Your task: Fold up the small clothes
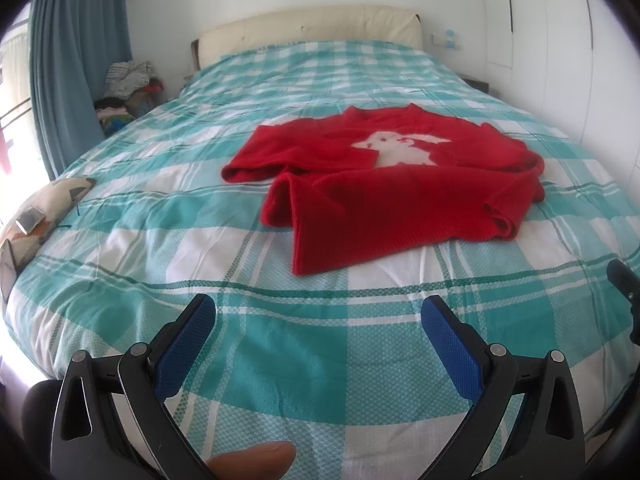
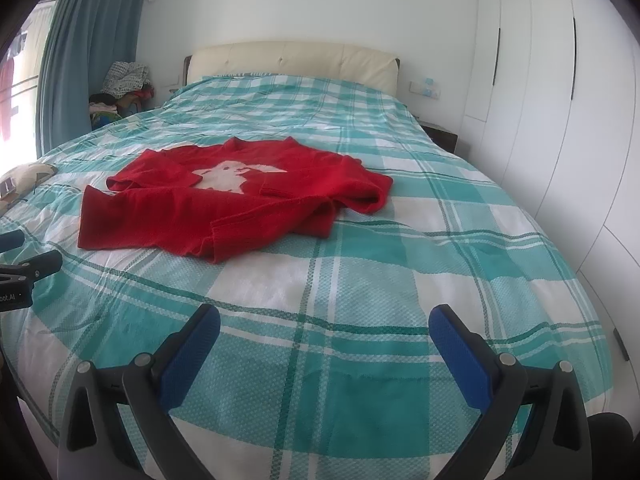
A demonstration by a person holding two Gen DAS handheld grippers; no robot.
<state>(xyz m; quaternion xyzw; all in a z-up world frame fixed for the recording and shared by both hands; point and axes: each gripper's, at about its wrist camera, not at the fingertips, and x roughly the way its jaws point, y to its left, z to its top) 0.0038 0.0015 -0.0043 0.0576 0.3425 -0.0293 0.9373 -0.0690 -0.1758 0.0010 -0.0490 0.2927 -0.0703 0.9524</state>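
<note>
A small red sweater [image 1: 384, 188] with a white animal figure on the chest lies crumpled on the teal-and-white checked bed cover [image 1: 280, 344]. It also shows in the right wrist view [image 2: 240, 204], left of centre. My left gripper [image 1: 318, 316] is open and empty, hovering over the cover in front of the sweater's hem. My right gripper [image 2: 324, 324] is open and empty, in front and to the right of the sweater. The left gripper's fingers [image 2: 36, 264] show at the left edge of the right wrist view.
A cream headboard [image 1: 312, 26] stands at the far end. A patterned pillow [image 1: 44, 208] lies at the bed's left edge. A pile of clothes [image 1: 128, 80] sits by the blue curtain [image 1: 76, 60]. White wardrobe doors [image 2: 560, 100] line the right side.
</note>
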